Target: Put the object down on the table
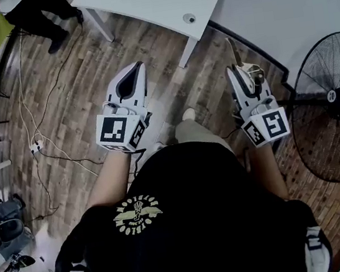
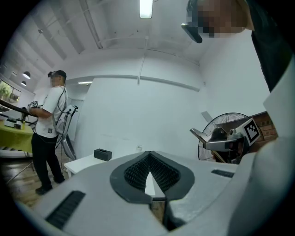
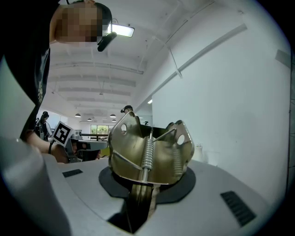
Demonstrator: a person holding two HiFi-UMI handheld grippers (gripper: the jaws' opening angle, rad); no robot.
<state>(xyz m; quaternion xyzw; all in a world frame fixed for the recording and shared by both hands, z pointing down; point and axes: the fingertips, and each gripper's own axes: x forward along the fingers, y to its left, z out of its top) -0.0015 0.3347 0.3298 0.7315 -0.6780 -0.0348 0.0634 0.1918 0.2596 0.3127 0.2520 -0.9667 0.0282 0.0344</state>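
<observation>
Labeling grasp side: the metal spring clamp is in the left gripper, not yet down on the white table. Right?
Wrong side. The metal spring clamp is in the right gripper, as the right gripper view shows. The left gripper is shut on nothing. The rest holds: the clamp is not yet on the white table.

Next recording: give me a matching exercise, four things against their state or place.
Things:
1 left claw
2 right claw
3 fan
4 table

States or places:
a shut on a metal clip
b far right of the head view
c shut, empty
d white, top of the head view

Pairs: 1-c, 2-a, 3-b, 4-d
</observation>
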